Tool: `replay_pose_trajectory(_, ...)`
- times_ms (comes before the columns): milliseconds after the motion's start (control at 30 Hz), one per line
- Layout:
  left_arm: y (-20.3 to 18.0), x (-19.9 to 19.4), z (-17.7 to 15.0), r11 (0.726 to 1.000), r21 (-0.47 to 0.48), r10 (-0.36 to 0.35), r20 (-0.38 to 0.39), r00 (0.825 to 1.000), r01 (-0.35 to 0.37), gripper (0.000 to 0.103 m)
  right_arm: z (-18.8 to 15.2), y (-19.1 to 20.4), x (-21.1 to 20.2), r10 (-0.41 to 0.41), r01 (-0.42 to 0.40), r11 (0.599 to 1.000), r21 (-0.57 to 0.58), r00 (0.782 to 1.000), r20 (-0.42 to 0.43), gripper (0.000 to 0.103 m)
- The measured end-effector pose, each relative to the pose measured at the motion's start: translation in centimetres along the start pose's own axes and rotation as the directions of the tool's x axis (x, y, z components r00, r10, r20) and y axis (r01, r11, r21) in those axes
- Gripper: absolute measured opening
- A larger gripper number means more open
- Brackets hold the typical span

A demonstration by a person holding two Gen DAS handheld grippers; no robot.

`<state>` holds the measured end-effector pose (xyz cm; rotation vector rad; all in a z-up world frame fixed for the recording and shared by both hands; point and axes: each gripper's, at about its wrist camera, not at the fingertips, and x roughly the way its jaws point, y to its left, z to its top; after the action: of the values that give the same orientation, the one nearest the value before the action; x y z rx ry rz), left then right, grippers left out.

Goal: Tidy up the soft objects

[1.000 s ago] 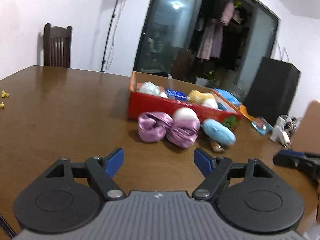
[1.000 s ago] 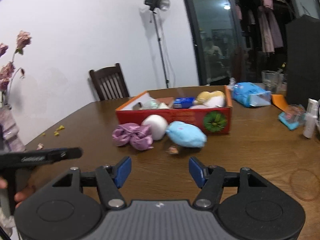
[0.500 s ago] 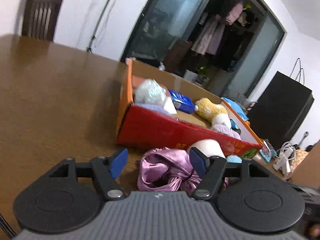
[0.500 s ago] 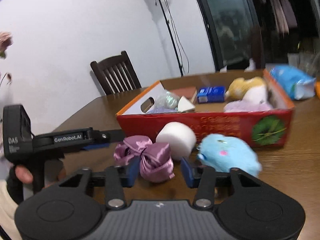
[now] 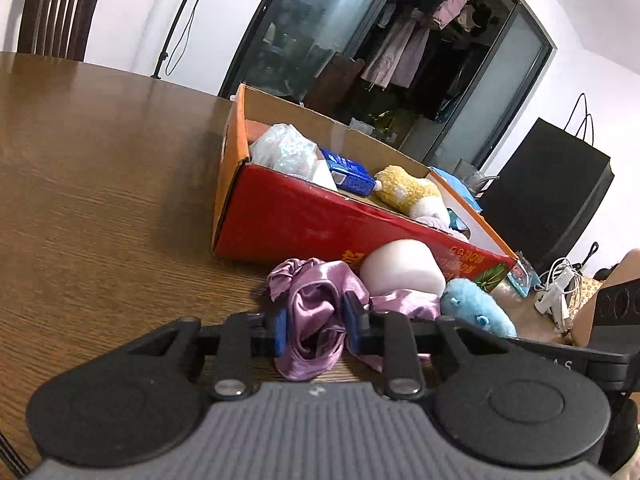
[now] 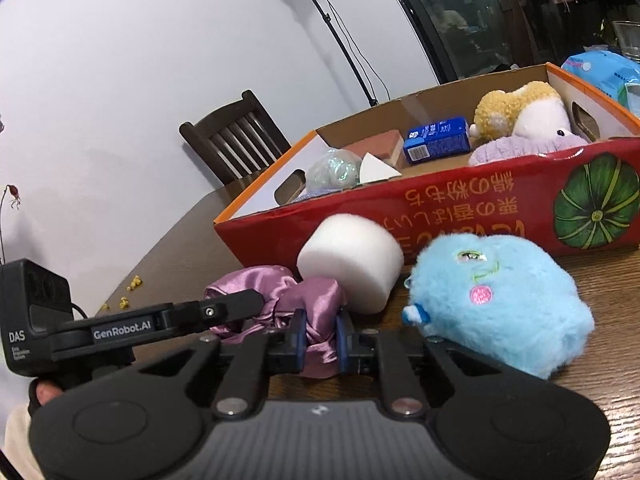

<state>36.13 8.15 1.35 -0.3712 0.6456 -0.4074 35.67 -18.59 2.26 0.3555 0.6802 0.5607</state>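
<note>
A purple satin cloth [image 5: 316,312] lies on the wooden table in front of a red cardboard box [image 5: 304,224]. My left gripper [image 5: 315,330] is shut on one end of it. My right gripper [image 6: 319,340] is shut on the other end of the same purple cloth [image 6: 320,308]. The left gripper's arm also shows in the right wrist view [image 6: 180,316]. A white foam cylinder [image 6: 352,260] and a blue plush toy [image 6: 500,300] lie next to the cloth, against the red box [image 6: 460,200].
The box holds a yellow-and-white plush [image 6: 520,112], a blue packet [image 6: 436,140], a clear bag [image 5: 284,148] and a lilac plush [image 6: 520,146]. A dark chair [image 6: 236,136] stands past the table. Cables and a charger [image 5: 556,292] lie at the right.
Both grippers moved forward to the purple cloth and closed on it, one at each end. They were open a second ago.
</note>
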Motion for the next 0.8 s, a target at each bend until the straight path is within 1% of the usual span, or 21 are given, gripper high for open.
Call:
replay_pose_trajectory(100,0.7,0.0,0.2,0.999,-0.03,-0.024,-0.012,1.0,0.024,0.026,0.1,0.1,0.1,-0.001,0.001,1.0,-0.015,1.0,0.002,0.014)
replay_pose_trajectory(233,0.2,-0.3,0.0,1.0,-0.006,-0.016,-0.004,1.0,0.016,0.022,0.0,0.7,-0.1,-0.013,0.013,0.999,-0.048,1.0,0.002,0.013)
replay_pose_trajectory(267,0.1,-0.3,-0.1,1.0,-0.013,-0.015,-0.009,1.0,0.015,0.021,-0.1,1.0,-0.2,-0.017,0.017,0.998,-0.063,1.0,0.001,0.013)
replay_pose_trajectory(333,-0.1,-0.8,-0.7,0.998,-0.059,-0.035,-0.034,0.999,0.033,0.019,-0.3,1.3,-0.4,-0.018,0.017,0.996,-0.09,1.0,-0.015,0.013)
replay_pose_trajectory(367,-0.6,-1.4,-1.4,0.997,-0.069,-0.045,-0.05,0.998,0.042,0.013,-0.4,1.4,-0.8,-0.023,0.021,0.996,-0.088,0.999,-0.024,0.013)
replay_pose_trajectory(433,-2.0,-3.1,-2.9,0.997,-0.068,-0.051,-0.055,0.997,0.047,0.013,-1.2,1.9,-2.6,-0.026,0.023,0.994,-0.106,0.999,-0.031,0.012)
replay_pose_trajectory(500,-3.6,-5.0,-4.9,0.996,-0.068,-0.058,-0.04,0.998,0.055,0.012,-2.8,2.4,-4.9,-0.029,0.026,0.993,-0.118,0.999,-0.027,0.012)
replay_pose_trajectory(567,-5.1,-6.8,-7.0,0.995,-0.074,-0.067,-0.027,0.997,0.065,0.012,-4.6,2.5,-7.2,-0.026,0.024,0.994,-0.106,0.999,-0.025,0.012)
replay_pose_trajectory(633,-6.3,-7.6,-8.3,0.992,-0.088,-0.09,-0.034,0.995,0.087,0.012,-6.3,2.5,-9.8,-0.019,0.017,0.996,-0.088,1.0,-0.022,0.012)
replay_pose_trajectory(700,-7.3,-7.9,-8.5,0.993,-0.072,-0.099,-0.04,0.994,0.096,0.012,-7.2,2.2,-11.7,-0.021,0.019,0.997,-0.073,1.0,-0.02,0.012)
replay_pose_trajectory(800,-9.0,-7.8,-7.2,0.993,-0.041,-0.109,-0.032,0.994,0.108,0.011,-7.3,2.2,-13.2,-0.033,0.032,0.995,-0.097,0.999,-0.007,0.011)
